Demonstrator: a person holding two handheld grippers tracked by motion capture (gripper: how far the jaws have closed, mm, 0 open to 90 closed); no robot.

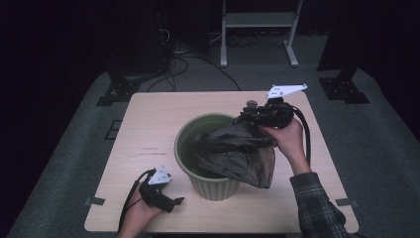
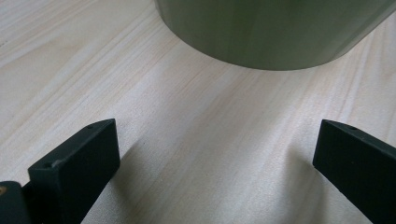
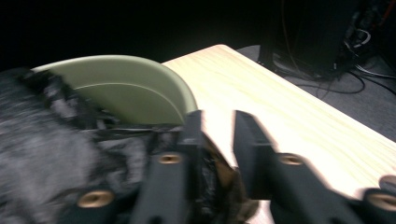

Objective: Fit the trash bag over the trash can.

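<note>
bag (image 1: 236, 151): thin black film, light, limp, slippery, draped over green bin (image 1: 210, 186) rim on bench (image 1: 148, 124) | right tongs (image 3: 217, 140) slightly parted, film bunched against one jaw | left tongs (image 2: 215, 154) spread, empty | best pinched at gathered hem

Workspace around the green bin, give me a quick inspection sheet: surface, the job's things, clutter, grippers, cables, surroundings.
Surface: pale wooden table, on grey carpet.
Job's things: green bin upright mid-table; black plastic bag partly inside it, draped over its right rim.
Clutter: nothing seen.
Grippers: left gripper low over the table beside the bin, jaws wide apart, holding nothing; right gripper at the bin's far right rim, a narrow gap between its jaws, bag film by the left jaw; whether the pads pinch it is unclear in the blur.
Cables: one trails from each gripper; more lie on the floor behind the table.
Surroundings: dark room, white stand, black stand feet.
</note>
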